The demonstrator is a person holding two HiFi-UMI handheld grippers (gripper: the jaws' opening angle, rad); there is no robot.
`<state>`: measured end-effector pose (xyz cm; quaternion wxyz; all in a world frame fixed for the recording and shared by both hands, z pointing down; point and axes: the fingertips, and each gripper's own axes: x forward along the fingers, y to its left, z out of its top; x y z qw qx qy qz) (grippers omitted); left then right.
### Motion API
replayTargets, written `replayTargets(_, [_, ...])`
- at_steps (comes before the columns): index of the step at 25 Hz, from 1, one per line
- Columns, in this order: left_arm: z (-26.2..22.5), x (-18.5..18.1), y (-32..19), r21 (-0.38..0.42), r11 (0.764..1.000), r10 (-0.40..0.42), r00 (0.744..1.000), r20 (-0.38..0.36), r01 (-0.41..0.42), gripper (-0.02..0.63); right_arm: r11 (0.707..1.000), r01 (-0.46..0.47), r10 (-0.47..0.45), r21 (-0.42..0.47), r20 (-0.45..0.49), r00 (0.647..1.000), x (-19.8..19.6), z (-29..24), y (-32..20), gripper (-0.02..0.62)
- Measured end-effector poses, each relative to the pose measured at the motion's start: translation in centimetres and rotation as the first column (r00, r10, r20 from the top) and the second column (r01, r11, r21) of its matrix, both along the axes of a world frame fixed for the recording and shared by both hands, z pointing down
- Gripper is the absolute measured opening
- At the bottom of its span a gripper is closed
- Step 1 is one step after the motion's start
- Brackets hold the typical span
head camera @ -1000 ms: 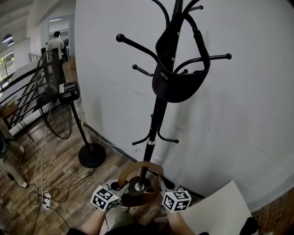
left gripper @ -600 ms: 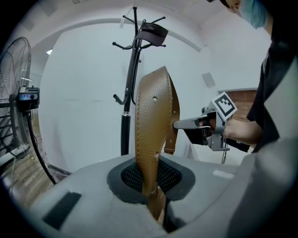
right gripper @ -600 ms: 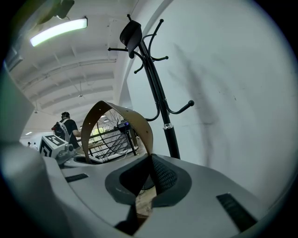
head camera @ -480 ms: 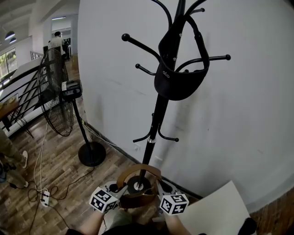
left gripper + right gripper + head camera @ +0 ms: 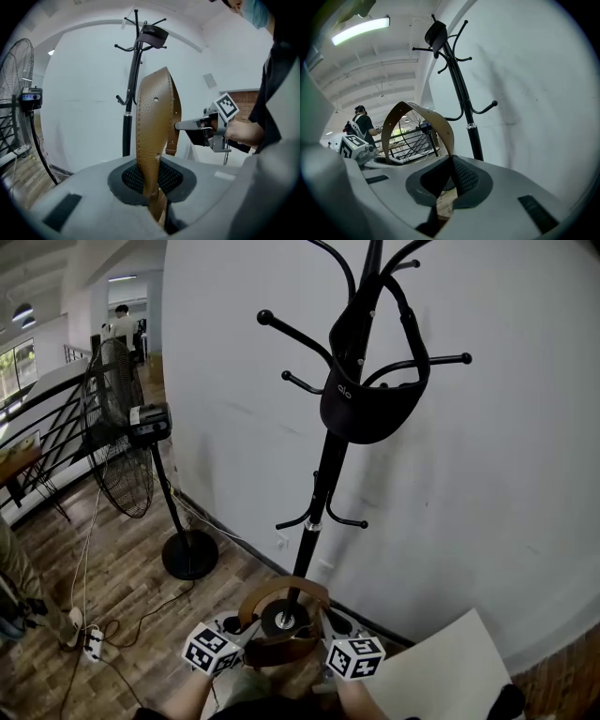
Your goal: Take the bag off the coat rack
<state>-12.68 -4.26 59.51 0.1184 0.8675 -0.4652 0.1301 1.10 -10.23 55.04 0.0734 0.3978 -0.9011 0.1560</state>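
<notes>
A black bag [image 5: 370,399] hangs by its strap high on the black coat rack [image 5: 319,493], far above both grippers. It also shows at the rack's top in the left gripper view, as the bag [image 5: 153,36], and in the right gripper view, as the bag [image 5: 436,33]. A brown leather strap [image 5: 281,589] arches between my grippers, low in front of the rack's base [image 5: 281,618]. My left gripper [image 5: 249,626] is shut on one end of the strap [image 5: 154,117]. My right gripper [image 5: 325,622] is shut on the other end of the strap [image 5: 426,117].
A standing fan [image 5: 122,427] with a round base [image 5: 189,554] is left of the rack. Cables and a power strip [image 5: 92,645] lie on the wood floor. A railing [image 5: 37,418] runs at far left. A white board [image 5: 441,676] leans at lower right. A person's leg [image 5: 14,568] is at the left edge.
Both grippers sit slightly lower in the picture, still holding the strap. The person at the left edge has walked on. The black bag hangs as before.
</notes>
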Motion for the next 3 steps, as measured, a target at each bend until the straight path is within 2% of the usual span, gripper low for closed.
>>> replayTargets(3, [-0.21, -0.08, 0.1, 0.005, 1.0, 0.0, 1.0, 0.0, 0.0, 0.032, 1.0, 0.001, -0.001, 0.004, 0.002, 1.0, -0.04, -0.22, 0.1, 0.011])
